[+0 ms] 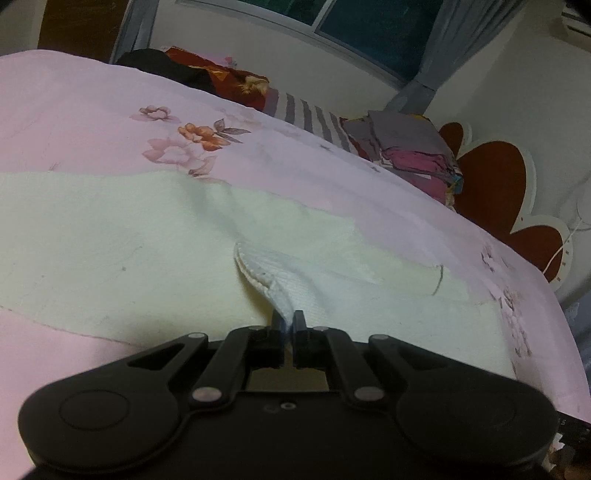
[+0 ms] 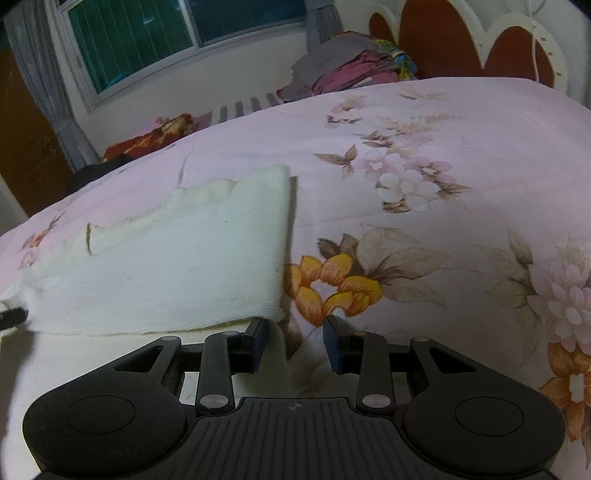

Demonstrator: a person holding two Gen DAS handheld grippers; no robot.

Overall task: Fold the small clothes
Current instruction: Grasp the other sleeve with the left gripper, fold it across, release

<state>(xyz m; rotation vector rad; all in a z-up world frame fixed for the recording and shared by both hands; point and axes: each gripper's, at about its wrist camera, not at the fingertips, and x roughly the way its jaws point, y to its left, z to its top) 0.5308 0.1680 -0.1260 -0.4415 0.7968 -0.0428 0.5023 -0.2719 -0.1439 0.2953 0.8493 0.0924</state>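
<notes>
A small cream knit garment (image 1: 122, 243) lies spread on the pink floral bedspread (image 1: 74, 110). My left gripper (image 1: 289, 319) is shut on a pinched-up corner of it, and the fabric rises in a ridge to the jaws. In the right wrist view the same garment (image 2: 177, 266) lies folded over, its right edge just above my left finger. My right gripper (image 2: 295, 332) is open and empty, low over the bedspread (image 2: 443, 129) at the garment's near right corner. The left gripper's tip shows at the far left of that view (image 2: 13, 315).
A pile of folded clothes (image 1: 410, 151) lies at the head of the bed, before a red and white headboard (image 1: 495, 177). A striped cloth (image 1: 314, 116) and a red patterned cloth (image 1: 221, 77) lie along the far edge. A window with curtains (image 2: 147, 33) is behind.
</notes>
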